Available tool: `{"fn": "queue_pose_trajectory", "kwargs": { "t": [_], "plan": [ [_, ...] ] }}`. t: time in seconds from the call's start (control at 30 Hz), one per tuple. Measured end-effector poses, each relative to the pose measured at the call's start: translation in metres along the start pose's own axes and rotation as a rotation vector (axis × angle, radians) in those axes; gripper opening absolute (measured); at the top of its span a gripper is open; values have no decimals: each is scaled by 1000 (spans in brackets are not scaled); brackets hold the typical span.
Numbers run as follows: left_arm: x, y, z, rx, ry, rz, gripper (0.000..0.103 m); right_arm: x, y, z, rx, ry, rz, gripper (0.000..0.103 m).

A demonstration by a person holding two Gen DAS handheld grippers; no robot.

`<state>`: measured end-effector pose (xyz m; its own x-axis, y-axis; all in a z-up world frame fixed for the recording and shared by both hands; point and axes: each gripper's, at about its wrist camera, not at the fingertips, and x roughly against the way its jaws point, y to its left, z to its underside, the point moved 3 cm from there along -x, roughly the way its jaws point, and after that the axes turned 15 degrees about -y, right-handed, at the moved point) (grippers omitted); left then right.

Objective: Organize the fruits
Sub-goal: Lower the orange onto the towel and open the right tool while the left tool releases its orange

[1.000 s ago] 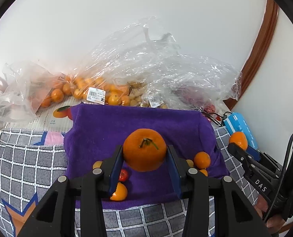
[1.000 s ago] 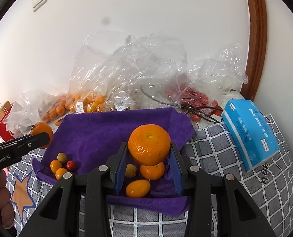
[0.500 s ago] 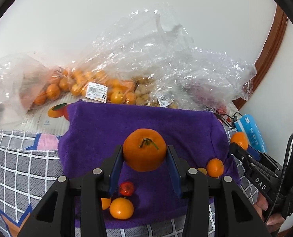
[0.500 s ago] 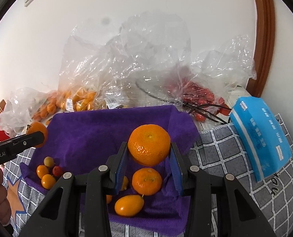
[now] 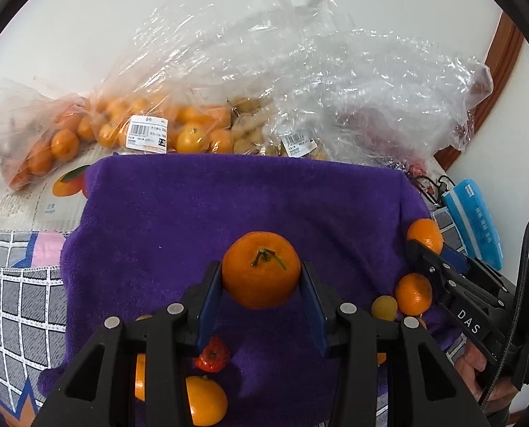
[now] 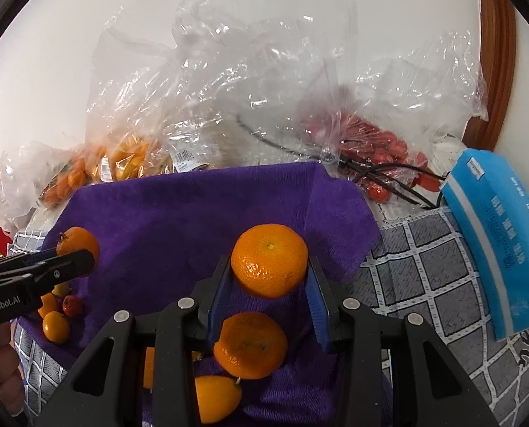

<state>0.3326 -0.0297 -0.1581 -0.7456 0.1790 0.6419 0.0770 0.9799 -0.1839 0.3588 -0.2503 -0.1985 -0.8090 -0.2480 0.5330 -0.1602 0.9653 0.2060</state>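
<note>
Your left gripper [image 5: 261, 297] pinches a stemmed round orange mandarin [image 5: 261, 274] between its blue pads; your right gripper [image 6: 268, 293] clamps a second dimpled orange mandarin [image 6: 269, 259]. Both hang above the purple terry towel [image 5: 229, 206], where small fruit clusters lie near left and near right. Far behind, clear plastic bags of fruit [image 5: 150, 131] look mostly unsorted.

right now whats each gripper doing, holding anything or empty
left gripper: closed on an orange, stem side showing.
right gripper: closed on another orange, above the purple towel.
</note>
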Motion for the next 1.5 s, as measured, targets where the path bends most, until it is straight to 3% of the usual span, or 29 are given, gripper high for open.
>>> {"fn": "queue_pose_trajectory", "kwargs": {
  "t": [0.57,1.5],
  "plan": [
    [-22,-1,15,-27,69,-15,42,-17,15,15,81,32,14,41],
    [-24,4,18,-16,92,-3,42,-12,19,22,122,37,7,41]
  ]
}}
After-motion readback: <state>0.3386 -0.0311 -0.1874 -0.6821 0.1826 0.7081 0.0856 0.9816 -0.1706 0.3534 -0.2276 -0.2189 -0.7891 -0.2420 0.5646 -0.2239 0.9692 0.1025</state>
